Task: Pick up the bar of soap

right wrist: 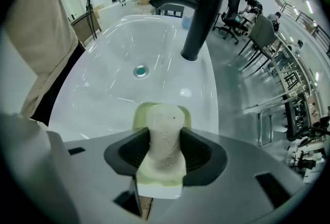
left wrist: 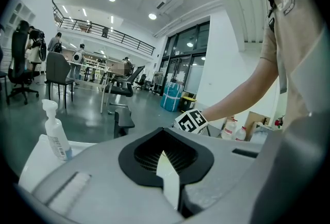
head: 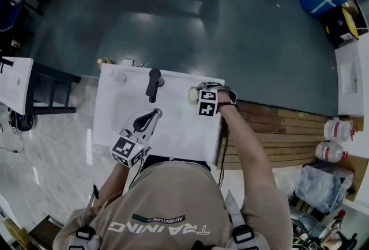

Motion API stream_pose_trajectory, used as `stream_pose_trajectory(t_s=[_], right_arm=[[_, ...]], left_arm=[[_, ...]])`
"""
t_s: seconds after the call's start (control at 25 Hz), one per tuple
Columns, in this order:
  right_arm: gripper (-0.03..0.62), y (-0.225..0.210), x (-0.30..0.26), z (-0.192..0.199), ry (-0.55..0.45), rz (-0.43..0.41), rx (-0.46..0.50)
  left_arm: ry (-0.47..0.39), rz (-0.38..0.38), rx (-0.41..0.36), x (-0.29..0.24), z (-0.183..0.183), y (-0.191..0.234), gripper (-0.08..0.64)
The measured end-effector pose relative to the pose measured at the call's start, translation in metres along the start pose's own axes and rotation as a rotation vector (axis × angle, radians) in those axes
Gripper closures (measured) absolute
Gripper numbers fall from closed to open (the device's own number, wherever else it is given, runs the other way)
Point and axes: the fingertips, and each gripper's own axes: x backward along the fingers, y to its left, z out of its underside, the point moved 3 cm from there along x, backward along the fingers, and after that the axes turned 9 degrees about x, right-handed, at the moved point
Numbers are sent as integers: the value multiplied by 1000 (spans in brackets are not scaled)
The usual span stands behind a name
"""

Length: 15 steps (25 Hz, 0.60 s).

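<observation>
Head view: the right gripper (head: pixel 196 94) is seen at the right rim of the white sink (head: pixel 179 131), closed on the pale bar of soap (head: pixel 191 96). The left gripper (head: pixel 154 114) is held over the bowl, on the near side of the black faucet (head: pixel 153 83).

Left gripper view: the jaws are pressed together with nothing caught between them (only a pale sliver shows at the seam). A pump bottle (left wrist: pixel 55 135) is parked at the sink's corner, well apart from the jaws.

Right gripper view: the soap is clamped between the two black pads, with its far end poking out toward the bowl. The drain (right wrist: pixel 140 70) and the faucet are seen beyond it.

Done so far: the grasp looks made, with the soap squarely pinched and not just touched.

Can't be told: whether the bar has been raised off the rim or is resting on it.

Left to do: probably just the lift clear of the sink. A wet bar could be squeezed out of the jaws, so slipping is the thing to watch.
</observation>
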Motion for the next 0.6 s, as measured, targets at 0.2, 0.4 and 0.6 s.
stream_pose_trajectory(t_s=[0.2, 0.4, 0.6], right_arm=[[408, 1, 7, 3, 1, 25, -11], [408, 2, 16, 4, -15, 49, -25], [408, 3, 28, -1, -36, 85, -34]], left_arm=[[-6, 2, -2, 1, -2, -5, 563], [-15, 3, -8, 2, -4, -10, 563], [-20, 0, -20, 8, -6, -14, 564]])
